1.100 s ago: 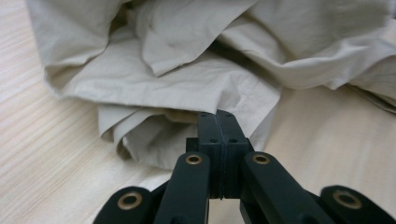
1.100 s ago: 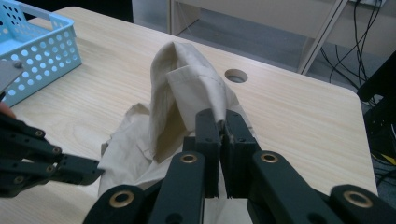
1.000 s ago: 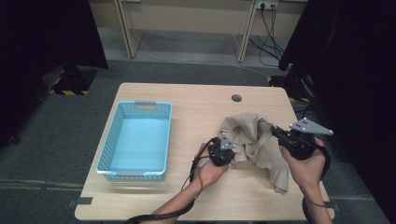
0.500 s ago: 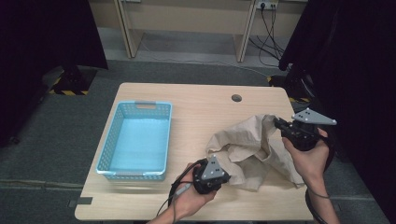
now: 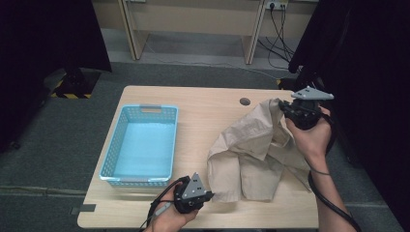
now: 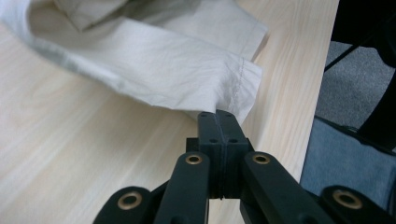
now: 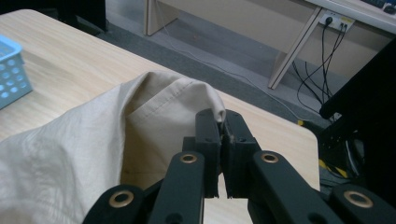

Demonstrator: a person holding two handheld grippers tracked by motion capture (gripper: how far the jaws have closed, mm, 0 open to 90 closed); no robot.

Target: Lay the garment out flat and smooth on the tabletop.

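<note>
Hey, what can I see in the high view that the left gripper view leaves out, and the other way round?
The high view takes in the light blue basket, the right gripper lifting the far edge of the beige garment, and the floor cables behind the table. The left gripper view gives the close detail: the jaws of the left gripper pressed together on a stitched hem corner near the table's edge. Both share the garment, the wooden tabletop and the left gripper.
</note>
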